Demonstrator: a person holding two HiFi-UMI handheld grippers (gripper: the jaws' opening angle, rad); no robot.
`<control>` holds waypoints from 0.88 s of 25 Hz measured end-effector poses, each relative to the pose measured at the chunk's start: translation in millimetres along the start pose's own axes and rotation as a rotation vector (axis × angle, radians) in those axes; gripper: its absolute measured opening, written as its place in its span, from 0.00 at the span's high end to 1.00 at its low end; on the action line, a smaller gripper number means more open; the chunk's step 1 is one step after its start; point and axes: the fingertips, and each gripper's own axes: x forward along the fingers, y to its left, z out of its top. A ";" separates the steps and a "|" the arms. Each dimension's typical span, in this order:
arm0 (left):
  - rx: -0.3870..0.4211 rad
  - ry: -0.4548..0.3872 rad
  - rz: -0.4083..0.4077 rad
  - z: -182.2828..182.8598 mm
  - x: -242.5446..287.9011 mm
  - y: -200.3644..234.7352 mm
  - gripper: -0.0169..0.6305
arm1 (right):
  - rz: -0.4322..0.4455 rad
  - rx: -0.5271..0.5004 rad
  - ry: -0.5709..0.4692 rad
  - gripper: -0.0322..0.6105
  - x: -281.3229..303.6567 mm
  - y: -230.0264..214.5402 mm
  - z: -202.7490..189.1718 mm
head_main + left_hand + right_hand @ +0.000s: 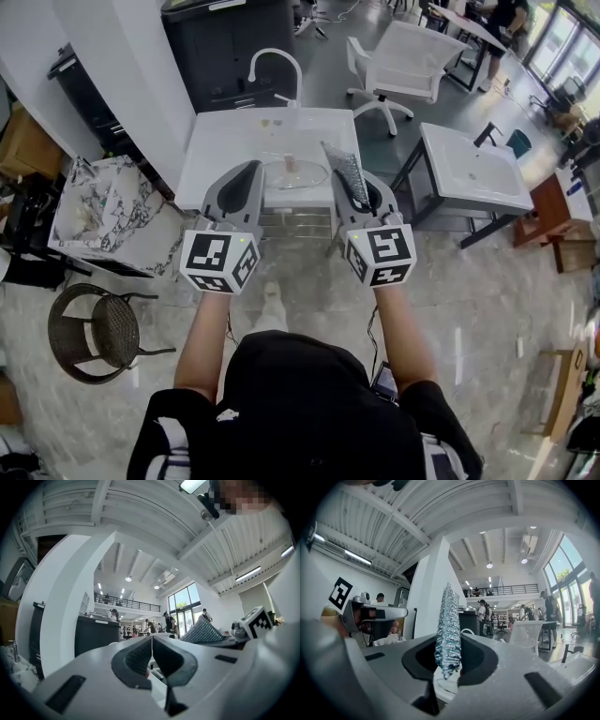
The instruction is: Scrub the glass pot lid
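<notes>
The glass pot lid [293, 172] lies flat in the white sink top [216, 141], its knob pointing up. My left gripper [250, 172] hangs just left of the lid, above the sink's front edge. Its jaws are shut with nothing between them [151, 639]. My right gripper [360, 190] is just right of the lid and is shut on a silvery mesh scrubbing pad [344, 172]. The pad sticks up past the fingertips and leans toward the lid. In the right gripper view the scrubbing pad [448, 625] stands upright, pinched between the pads. The left gripper view shows the same scrubbing pad [202, 631] off to its right.
A curved white faucet [277, 62] rises at the sink's back edge. A marble-patterned block [103, 211] stands to the left and a wicker stool [103, 333] is nearer me. A second white sink table [473, 169] and a white chair [412, 61] are on the right.
</notes>
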 end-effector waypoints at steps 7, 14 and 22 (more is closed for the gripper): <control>-0.005 0.010 -0.004 -7.9 40.1 24.8 0.97 | 0.005 0.006 0.004 0.85 44.0 -16.1 -3.6; -0.020 0.013 -0.015 -12.9 85.3 54.3 0.97 | 0.001 0.006 0.021 0.84 91.5 -35.2 -5.6; -0.041 0.020 -0.046 -17.5 140.7 101.7 0.97 | -0.022 -0.005 0.042 0.84 157.3 -52.0 -5.1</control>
